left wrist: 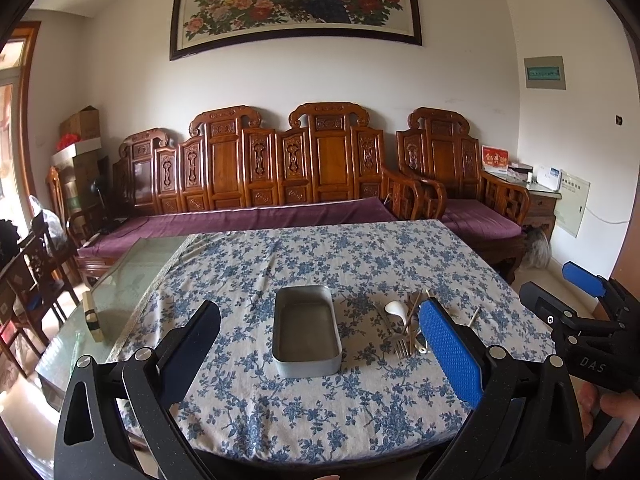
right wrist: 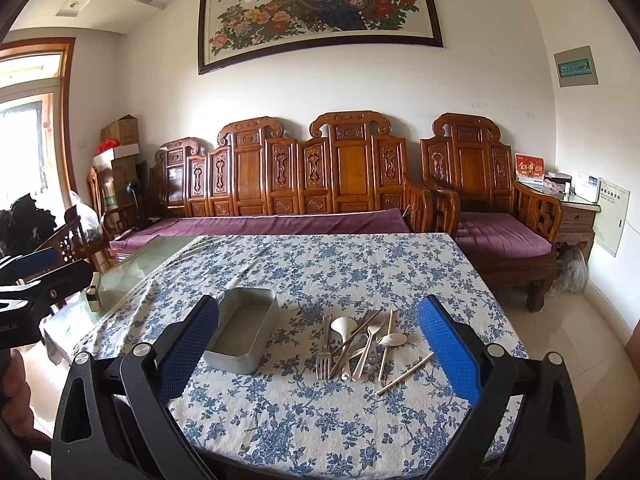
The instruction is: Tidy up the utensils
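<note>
- While both tools hang above the near edge of the counter (right wrist: 360,432), nothing is between their fingers: the left tool (left wrist: 320,344) stands wide, and the right tool (right wrist: 320,344) stands wide too.
- The counter carries a white cloth with blue flowers (left wrist: 312,256); at its far left a bare glass top shows.
- A rectangular metal tin (left wrist: 306,330), with no lid and with nothing inside, lies near the middle of the cloth.
- Just to the right of the tin, apart from it, the utensils lie in a loose crossed pile (right wrist: 360,344).
- In the pile there is a metal fork (right wrist: 323,358) at the left side, with its tines toward the near edge.
- There are also pale spoons (right wrist: 394,339) and a white ladle-like spoon (right wrist: 342,326).
- Thin wooden chopsticks (right wrist: 356,340) cross over them, and one chopstick (right wrist: 405,374) lies alone, near and to the right of the pile.
- Behind the counter stands a carved wooden bench with purple cushions (left wrist: 256,216).
</note>
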Demonstrator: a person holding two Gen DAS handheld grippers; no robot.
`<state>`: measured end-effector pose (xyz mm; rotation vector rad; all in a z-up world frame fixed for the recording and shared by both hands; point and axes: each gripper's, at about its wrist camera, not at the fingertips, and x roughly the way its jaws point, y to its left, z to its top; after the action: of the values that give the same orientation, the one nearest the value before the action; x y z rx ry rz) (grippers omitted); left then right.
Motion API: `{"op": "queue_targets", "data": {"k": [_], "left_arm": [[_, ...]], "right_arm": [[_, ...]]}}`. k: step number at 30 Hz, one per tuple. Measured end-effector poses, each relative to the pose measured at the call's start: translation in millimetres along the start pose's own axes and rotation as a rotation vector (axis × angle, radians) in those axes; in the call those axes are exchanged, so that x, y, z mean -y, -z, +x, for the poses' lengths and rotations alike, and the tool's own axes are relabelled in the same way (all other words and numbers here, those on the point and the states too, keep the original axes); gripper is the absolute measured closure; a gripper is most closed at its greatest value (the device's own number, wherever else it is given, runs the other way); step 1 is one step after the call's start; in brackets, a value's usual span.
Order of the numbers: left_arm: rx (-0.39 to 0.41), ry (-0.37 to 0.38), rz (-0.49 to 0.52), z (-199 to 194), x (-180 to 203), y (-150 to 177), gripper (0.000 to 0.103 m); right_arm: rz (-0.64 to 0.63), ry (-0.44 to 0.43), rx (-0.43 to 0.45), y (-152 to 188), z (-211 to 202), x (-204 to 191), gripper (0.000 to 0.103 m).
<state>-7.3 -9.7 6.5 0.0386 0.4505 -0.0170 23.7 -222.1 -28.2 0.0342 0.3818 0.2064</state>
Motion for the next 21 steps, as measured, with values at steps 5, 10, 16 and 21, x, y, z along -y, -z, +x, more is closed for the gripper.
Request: {"op": "queue_targets", "data": {"k": [5, 10, 16, 21], "left_arm": [[0.001, 0.0, 0.001, 0.1, 0.9, 0.5, 0.006], [0.0, 0.0, 0.003, -0.2, 1.9, 0.8, 0.006], [0.0, -0.001, 0.003, 0.3, 2.5, 1.2, 0.006], [-0.008, 0.003, 0.007, 2.1, 5.4, 3.4, 0.006]], "right_arm": [[0.0, 0.001, -0.001, 1.2, 0.6, -0.2, 0.003], [-0.001, 0.001, 0.0, 1.3, 0.6, -0.1, 0.003], [-0.002, 0.001, 0.001, 1.2, 0.5, -0.1, 0.003], [0.0, 0.001, 0.0, 2.5, 1.0, 1.8, 0.003]]}}
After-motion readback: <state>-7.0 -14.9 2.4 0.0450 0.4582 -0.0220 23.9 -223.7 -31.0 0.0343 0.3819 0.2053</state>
